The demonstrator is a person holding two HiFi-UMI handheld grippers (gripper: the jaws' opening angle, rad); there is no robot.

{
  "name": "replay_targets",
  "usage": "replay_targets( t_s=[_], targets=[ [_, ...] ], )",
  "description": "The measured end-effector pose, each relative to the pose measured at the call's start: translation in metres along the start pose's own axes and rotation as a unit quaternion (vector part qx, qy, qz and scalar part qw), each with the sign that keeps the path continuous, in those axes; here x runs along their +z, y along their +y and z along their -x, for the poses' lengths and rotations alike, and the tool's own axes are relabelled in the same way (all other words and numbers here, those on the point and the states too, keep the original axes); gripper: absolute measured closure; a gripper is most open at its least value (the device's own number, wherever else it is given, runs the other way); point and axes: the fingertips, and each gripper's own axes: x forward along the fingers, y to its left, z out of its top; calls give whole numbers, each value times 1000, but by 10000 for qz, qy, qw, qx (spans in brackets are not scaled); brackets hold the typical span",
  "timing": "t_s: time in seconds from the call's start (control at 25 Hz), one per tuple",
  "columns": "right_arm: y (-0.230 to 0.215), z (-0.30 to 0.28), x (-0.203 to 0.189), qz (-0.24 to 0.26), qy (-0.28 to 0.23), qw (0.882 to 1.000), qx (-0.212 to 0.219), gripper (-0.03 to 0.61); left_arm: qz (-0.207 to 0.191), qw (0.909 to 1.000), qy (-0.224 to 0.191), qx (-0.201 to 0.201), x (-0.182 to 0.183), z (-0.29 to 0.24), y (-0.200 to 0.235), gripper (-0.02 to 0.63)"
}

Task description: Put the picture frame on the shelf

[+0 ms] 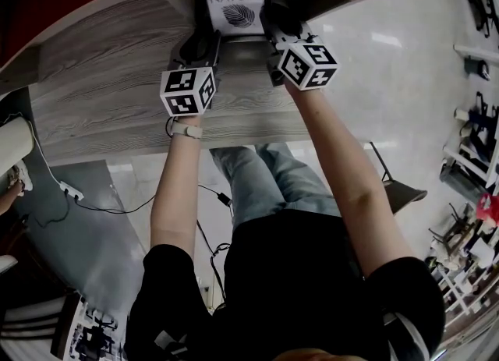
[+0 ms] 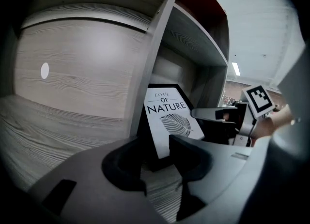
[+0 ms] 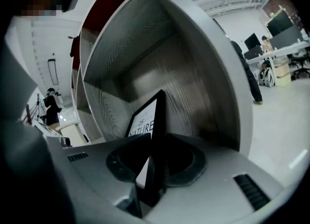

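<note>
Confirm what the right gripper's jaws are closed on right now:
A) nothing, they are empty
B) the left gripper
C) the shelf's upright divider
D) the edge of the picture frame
D: in the right gripper view, the right gripper has one jaw on each side of the thin black edge of the picture frame, whose "NATURE" print faces away from the wooden shelf wall behind it.
</note>
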Motion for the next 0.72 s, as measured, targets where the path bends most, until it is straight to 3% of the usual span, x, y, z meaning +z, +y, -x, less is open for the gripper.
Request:
replay_targets(
  t_s=[0.48, 0.6, 0.72],
  targets=[
    [-6, -10, -5, 267, 3, 9996, -92, 494, -212, 9994, 260, 105, -31, 26, -3, 466],
    [-6, -11, -5, 368, 52, 9993, -70, 493, -486, 9959, 753, 104, -41, 18, -4, 469],
    [-6, -13, -6, 369, 69, 9993, -87, 492, -774, 9869, 1380, 307, -53, 8, 0, 508]
  ],
)
